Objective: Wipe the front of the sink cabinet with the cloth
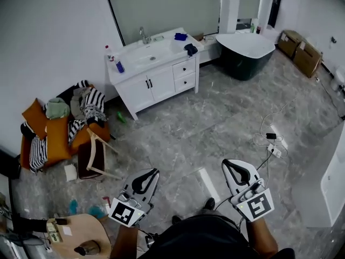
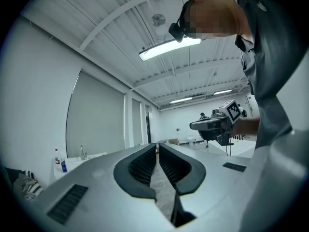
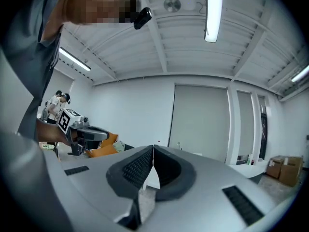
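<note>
- The white sink cabinet (image 1: 153, 82) stands against the far wall, well apart from me, doors and drawers facing my way.
- A dark cloth (image 1: 190, 49) lies on its counter's right end, above the drawers; a brighter blue piece (image 1: 181, 36) sits just behind it.
- My left gripper (image 1: 150, 175) is low in the head view, jaws pressed together with nothing between them; its own view (image 2: 158, 151) shows the same.
- My right gripper (image 1: 232, 168) is alongside, also closed tight and empty (image 3: 153, 152).
- A dark bathtub (image 1: 245, 53) stands right of the cabinet; orange cushions (image 1: 56, 136) and striped clothes are piled at its left.
</note>
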Motion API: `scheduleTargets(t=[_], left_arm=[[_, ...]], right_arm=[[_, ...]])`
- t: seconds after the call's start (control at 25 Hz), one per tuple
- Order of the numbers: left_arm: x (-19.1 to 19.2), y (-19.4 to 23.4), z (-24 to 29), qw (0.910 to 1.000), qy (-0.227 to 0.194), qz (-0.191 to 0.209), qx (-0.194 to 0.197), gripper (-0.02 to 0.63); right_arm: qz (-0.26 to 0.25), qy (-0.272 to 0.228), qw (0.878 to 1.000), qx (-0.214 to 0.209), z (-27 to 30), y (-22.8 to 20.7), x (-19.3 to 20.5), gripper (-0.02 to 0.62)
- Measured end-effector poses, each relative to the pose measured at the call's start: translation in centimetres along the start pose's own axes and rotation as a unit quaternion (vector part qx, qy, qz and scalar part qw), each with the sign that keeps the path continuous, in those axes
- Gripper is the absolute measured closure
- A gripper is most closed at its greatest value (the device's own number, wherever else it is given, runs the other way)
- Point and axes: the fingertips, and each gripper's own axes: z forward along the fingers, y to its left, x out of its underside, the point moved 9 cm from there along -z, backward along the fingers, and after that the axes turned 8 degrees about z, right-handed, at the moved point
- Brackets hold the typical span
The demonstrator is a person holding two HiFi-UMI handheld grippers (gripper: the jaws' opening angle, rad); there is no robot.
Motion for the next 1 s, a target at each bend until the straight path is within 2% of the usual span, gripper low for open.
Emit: scheduleTargets(t=[0.12, 0.32, 0.56, 0.76, 1.0], left_arm=[[-0.5, -0.8, 4.0, 0.9996, 0.028, 0.003, -0.006, 0.581], [-0.8, -2.8, 10.7, 0.9984, 0.051, 0.020, -0.011, 0.581], [-0.8, -3.3, 16.3, 0.9976, 0.062, 0.029, 0.005, 0.581], [0.6, -0.5, 19.4, 0.9974, 0.068, 0.016, 0.015, 0.581], [2.9, 5.4, 24.2, 0.9981, 0.040, -0.017, 0.044, 0.581]], right_arm=[[0.010, -0.005, 1.000, -0.012, -0.1, -4.4, 1.0, 0.586], [0.024, -0.010, 0.999, -0.024, -0.9, -11.3, 2.8, 0.586], [0.046, 0.005, 0.999, -0.023, -0.9, -15.8, 4.6, 0.586], [0.060, 0.024, 0.998, -0.012, 1.4, -18.0, 5.7, 0.586], [0.035, 0.041, 0.998, 0.014, 6.4, -20.0, 3.4, 0.586]])
